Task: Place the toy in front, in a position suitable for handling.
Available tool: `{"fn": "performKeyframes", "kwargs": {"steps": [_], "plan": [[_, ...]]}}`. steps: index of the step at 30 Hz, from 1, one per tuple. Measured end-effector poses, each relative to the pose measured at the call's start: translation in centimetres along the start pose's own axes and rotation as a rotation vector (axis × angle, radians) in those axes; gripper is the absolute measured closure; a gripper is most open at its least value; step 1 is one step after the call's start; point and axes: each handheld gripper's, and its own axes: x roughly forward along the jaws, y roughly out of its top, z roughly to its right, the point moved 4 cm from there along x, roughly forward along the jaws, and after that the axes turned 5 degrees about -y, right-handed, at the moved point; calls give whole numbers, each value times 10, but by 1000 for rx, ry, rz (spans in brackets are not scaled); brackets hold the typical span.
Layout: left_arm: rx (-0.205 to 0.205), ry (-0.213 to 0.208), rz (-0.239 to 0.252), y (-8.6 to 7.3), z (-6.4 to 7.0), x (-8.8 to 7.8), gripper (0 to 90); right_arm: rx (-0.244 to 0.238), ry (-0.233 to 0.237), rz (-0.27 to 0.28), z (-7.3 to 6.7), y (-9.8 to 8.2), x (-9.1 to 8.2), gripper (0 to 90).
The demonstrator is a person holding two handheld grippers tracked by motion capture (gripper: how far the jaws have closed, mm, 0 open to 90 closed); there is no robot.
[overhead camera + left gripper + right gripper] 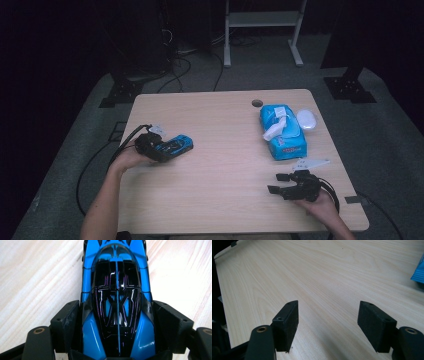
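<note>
A glossy blue and black toy car (pixel 176 144) lies at the left side of the wooden table (pixel 225 200). My left gripper (pixel 167 149) is shut on the toy car (pixel 116 285), one black pad pressed against each flank near its rear. The car's nose points away from that gripper. My right gripper (pixel 276 183) rests low at the table's front right, held by a hand. The right gripper (pixel 328 315) stands open with bare table between its pads.
A blue pack of wet wipes (pixel 282 132) with a white flap lies at the back right, and a white oval lid (pixel 306 119) sits beside it. A corner of the pack (pixel 418 272) is visible from the right gripper. A round cable hole (pixel 257 103) is near the far edge.
</note>
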Motion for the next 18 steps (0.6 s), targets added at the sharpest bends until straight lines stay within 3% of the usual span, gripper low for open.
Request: {"fn": "performKeyframes", "kwargs": {"steps": [10, 18], "plan": [[-1, 13, 55, 5, 1, -8, 246, -2, -2, -1, 0, 0, 0, 326], [4, 20, 70, 10, 2, -12, 247, 2, -1, 0, -1, 1, 1, 326]]}}
